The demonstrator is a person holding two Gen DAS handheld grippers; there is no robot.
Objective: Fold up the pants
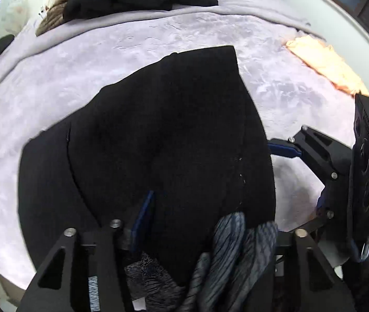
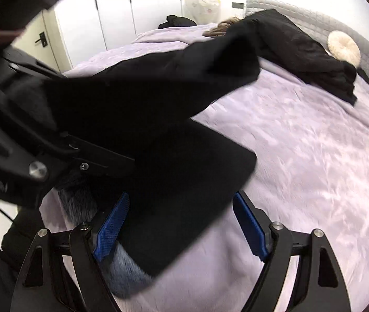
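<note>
Pants: the black pants [image 1: 158,135] lie on the lilac blanket [image 1: 54,83], nearest the blanket's front edge, spread in at least two layers with a squared end pointing up the blanket.
Landmark: all places below are given against the pants.
Left gripper: the left gripper [image 1: 184,223] sits at the near end of the pants; one blue pad [image 1: 144,215] shows pressed against the cloth, the other side is buried under dark ribbed fabric [image 1: 234,247], so I cannot tell whether its jaws are closed on the cloth.
Right gripper: the right gripper [image 2: 182,223] hovers at the pants' right side with jaws wide apart, a corner flap of the pants lying between the blue pads [image 2: 249,223], nothing pinched.
Feel, as a judgement: soft, limp, thick and fleecy; light to middling in weight; it will sag and drape from any hold and not slide much on the plush blanket.
Fragility: none to speak of; creasing and bunching are the only worries.
Where to hold: at corners and along the hems or waistband, where doubled cloth gives the pads a firm bite, both layers taken together.
Other clothes: a heap of black garments [image 2: 301,49] lies well beyond the pants.
Peach cloth: the peach cloth [image 1: 322,65] lies well apart, to the pants' far right.
</note>
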